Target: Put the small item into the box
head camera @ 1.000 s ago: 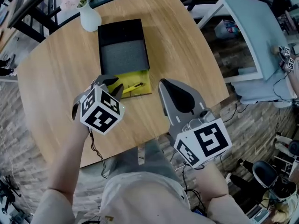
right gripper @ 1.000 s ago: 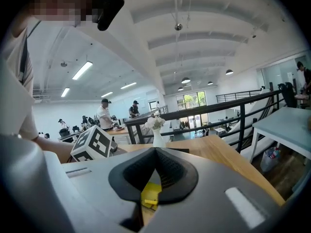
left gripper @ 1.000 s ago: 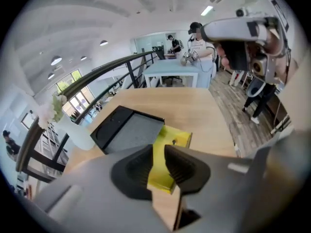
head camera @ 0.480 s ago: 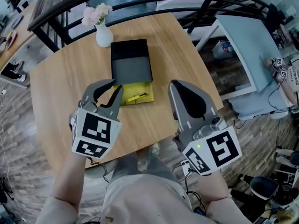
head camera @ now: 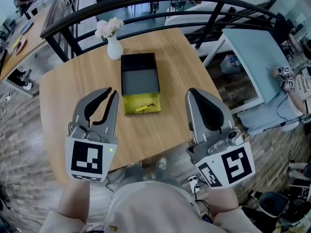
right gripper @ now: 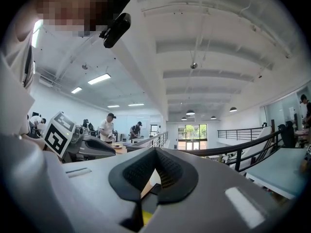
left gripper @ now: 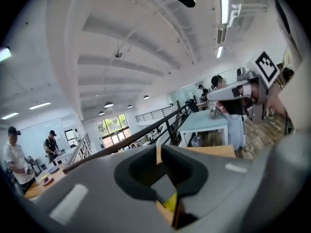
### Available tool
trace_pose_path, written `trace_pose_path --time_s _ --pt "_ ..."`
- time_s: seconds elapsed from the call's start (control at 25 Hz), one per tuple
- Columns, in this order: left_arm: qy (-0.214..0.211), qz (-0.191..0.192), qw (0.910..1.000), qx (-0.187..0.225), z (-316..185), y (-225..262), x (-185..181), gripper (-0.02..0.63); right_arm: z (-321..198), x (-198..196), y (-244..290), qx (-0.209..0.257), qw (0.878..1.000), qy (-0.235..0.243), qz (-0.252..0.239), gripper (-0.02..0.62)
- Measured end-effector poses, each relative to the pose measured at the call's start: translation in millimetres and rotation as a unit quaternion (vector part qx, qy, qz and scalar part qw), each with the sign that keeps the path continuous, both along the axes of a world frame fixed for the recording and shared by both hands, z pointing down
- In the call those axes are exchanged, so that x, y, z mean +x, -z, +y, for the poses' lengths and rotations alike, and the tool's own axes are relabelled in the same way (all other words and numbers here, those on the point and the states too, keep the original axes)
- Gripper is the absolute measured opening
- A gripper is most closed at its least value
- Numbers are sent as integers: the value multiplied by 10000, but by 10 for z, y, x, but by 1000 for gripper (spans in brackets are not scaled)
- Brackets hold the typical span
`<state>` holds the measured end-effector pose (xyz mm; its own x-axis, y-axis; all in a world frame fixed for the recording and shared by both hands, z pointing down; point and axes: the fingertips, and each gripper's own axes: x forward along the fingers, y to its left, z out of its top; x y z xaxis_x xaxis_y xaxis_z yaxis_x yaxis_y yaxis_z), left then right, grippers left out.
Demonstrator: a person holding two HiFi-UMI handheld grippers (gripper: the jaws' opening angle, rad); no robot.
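The small yellow item (head camera: 144, 108) is seen lying in the yellow tray (head camera: 131, 102) drawn out of the black box (head camera: 139, 72) on the counter (head camera: 73, 81), its long axis set crosswise with the right end slightly farther, while the left hand-held gripper (head camera: 112, 91) and the right hand-held gripper (head camera: 191, 92) are held clenched on nothing.

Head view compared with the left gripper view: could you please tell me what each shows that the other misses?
Only the head view shows the vase and the small yellow item lying in the open box. Only the left gripper view shows the ceiling lights and distant people. Both show the wooden table, the railing, and the left gripper and right gripper, both shut and empty.
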<state>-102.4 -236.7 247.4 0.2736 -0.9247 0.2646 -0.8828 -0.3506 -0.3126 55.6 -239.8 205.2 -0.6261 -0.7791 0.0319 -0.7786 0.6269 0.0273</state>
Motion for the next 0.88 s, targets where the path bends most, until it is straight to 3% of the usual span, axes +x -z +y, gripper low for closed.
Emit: trace_pose_path --time_s 0.4,0.88 --pt "411 334 9964 665 432 411 -105 9 352 27 108 66 9998 140 -125 -2" --pt "280 500 9976 377 575 189 48 3 456 24 -12 -78 9996 245 -143 -2"
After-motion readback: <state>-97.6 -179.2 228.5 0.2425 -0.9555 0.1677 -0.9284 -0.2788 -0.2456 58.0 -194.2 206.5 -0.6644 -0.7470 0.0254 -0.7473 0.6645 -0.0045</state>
